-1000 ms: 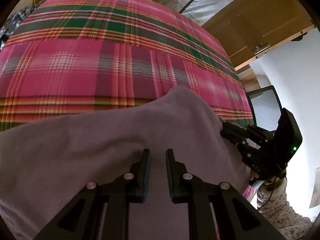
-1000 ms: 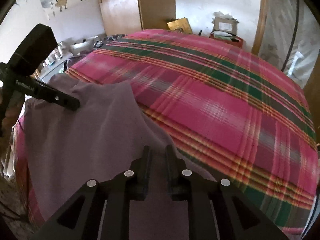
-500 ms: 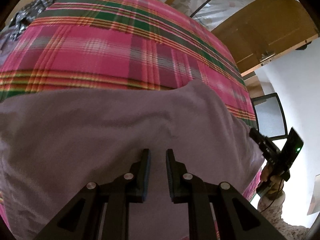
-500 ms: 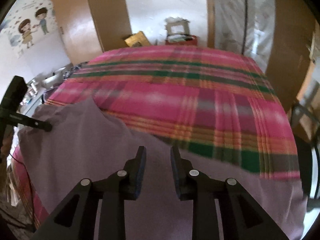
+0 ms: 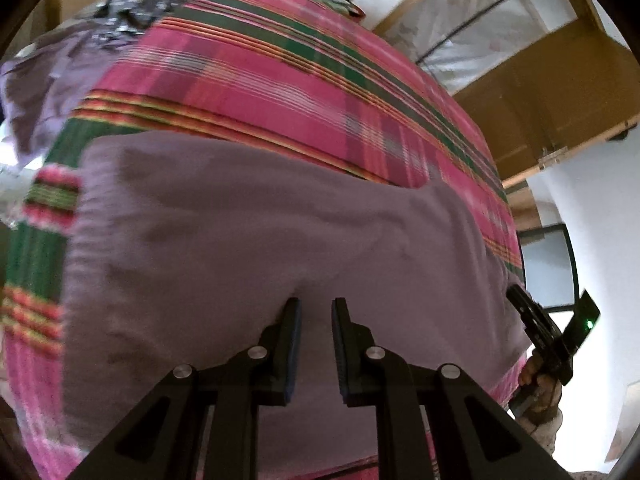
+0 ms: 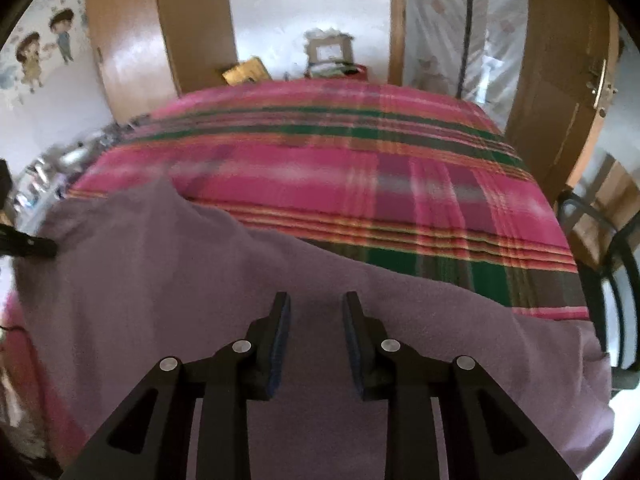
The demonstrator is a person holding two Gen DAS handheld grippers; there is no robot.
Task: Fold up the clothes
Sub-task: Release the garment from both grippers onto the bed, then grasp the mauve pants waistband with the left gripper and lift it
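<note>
The right tool (image 6: 314,320), jaws just opening with nothing between them, hovers over the purple garment (image 6: 200,300). The left tool (image 5: 314,326) stands narrowly parted, seemingly empty too. The garment lies spread at the plaid bed's (image 6: 360,184) near edge, ready for folding.

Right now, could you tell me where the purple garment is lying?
The purple garment lies spread over the near edge of the pink plaid bedspread, filling the lower half of both wrist views, directly beneath both tools.

Matt mauve cloth garment (image 5: 256,240) on woven plaid blanket (image 5: 280,92); glossy wooden door (image 6: 128,40)
</note>
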